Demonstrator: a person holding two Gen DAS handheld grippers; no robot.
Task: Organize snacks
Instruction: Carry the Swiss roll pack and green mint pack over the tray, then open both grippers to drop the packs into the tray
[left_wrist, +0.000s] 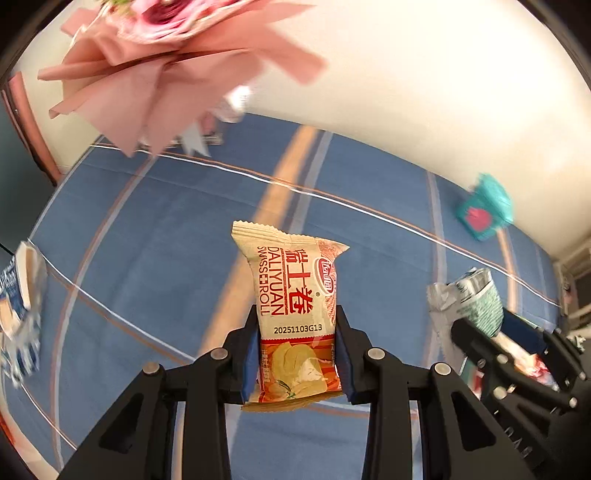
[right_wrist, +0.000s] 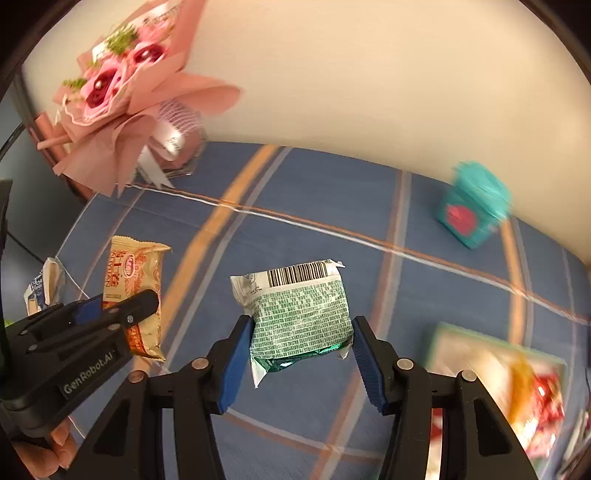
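nearest, in the left wrist view: left gripper (left_wrist: 295, 354) clamped on a swiss roll packet (left_wrist: 293, 314), blue pads pressing its two side edges, packet upright with red lettering and a printed date code, lifted above the blue plaid tablecloth (left_wrist: 147, 229). likewise nearest in the right wrist view: right gripper (right_wrist: 301, 363) closed around a green-and-white snack packet (right_wrist: 301, 314), blue pads touching its left and right sides, barcode end pointing away from the camera, silver-green seam toward it.

relative to the green-and-white snack packet: swiss roll packet (right_wrist: 142, 291) well to its left in the right wrist view, pinched there by the left gripper (right_wrist: 118, 310), with fingertips of a hand (right_wrist: 55, 454) under that gripper's body. blurred blue-and-white packet (right_wrist: 38, 291) farther left, at the cloth's edge. blurred colourful box (right_wrist: 498, 387) to the right of the packet and nearer the camera, lying on the tablecloth (right_wrist: 295, 206).

farther back: teal box with a red heart (right_wrist: 472, 205) behind and to the right of the packet, close to the cream wall (right_wrist: 351, 81). pink-wrapped bouquet (right_wrist: 122, 96) behind and to the left, at the far left corner of the cloth, leaning toward the wall.

in the left wrist view, right gripper (left_wrist: 517, 350) at the right edge, carrying the green-and-white snack packet (left_wrist: 476, 302).
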